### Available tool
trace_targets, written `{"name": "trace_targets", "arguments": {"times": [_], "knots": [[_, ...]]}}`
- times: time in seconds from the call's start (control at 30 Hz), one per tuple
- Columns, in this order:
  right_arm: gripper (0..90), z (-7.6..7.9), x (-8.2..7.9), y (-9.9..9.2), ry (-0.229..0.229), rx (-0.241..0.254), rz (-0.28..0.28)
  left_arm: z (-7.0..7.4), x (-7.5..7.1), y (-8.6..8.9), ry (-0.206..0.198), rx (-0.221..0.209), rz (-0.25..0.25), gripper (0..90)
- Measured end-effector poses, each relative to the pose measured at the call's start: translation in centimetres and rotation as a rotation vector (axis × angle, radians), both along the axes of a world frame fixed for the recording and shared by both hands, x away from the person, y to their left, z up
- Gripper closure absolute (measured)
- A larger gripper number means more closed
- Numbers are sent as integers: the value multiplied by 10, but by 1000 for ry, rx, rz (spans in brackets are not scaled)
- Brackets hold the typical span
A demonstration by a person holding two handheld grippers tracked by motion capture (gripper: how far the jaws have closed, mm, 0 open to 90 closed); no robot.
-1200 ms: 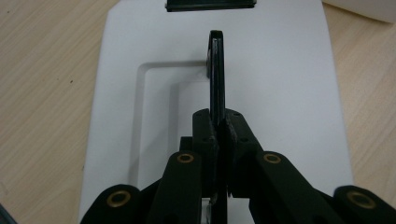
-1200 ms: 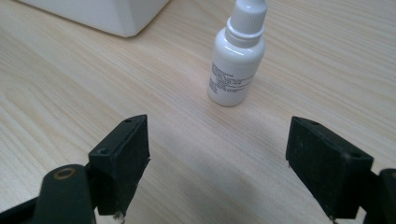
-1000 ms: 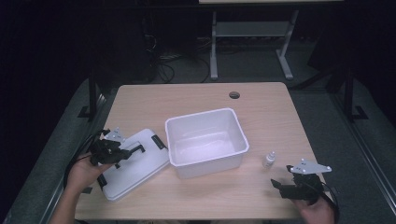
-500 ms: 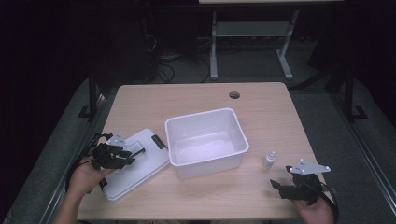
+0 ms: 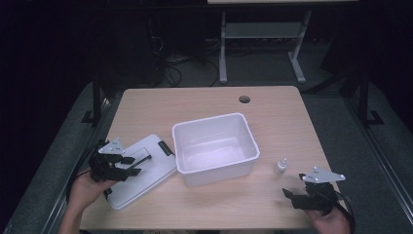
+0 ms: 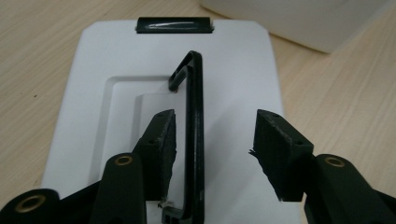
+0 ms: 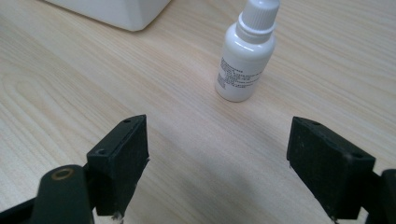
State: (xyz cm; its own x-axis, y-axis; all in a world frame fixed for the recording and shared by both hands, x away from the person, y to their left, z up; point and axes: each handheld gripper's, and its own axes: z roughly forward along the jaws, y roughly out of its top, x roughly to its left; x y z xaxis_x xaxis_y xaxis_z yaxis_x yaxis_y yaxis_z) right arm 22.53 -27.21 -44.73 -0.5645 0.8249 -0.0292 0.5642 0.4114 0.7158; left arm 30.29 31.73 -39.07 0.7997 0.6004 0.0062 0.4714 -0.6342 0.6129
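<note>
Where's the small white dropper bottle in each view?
High view: the dropper bottle stands upright on the table, right of the white bin, ahead of the right gripper.
Left gripper view: not in it.
Right gripper view: the bottle is at top centre, beyond the open jaws and apart from them.
Shared landmark: the white bin's corner, top left in the right gripper view.
</note>
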Motion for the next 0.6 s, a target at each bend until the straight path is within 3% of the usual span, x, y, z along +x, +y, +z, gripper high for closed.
{"name": "trace_targets", "arguments": {"times": [0.1,0.27,0.47,0.6], "knots": [[187,1,0,1,9,-8,4,1,-2,-1,-21,16,7,471],[181,2,3,2,36,-27,29,-2,-2,0,-11,36,11,440],[152,7,5,-6,60,-20,36,-5,-6,4,-18,21,20,432],[150,5,5,-9,101,-52,78,-7,-8,5,-20,24,24,428]]}}
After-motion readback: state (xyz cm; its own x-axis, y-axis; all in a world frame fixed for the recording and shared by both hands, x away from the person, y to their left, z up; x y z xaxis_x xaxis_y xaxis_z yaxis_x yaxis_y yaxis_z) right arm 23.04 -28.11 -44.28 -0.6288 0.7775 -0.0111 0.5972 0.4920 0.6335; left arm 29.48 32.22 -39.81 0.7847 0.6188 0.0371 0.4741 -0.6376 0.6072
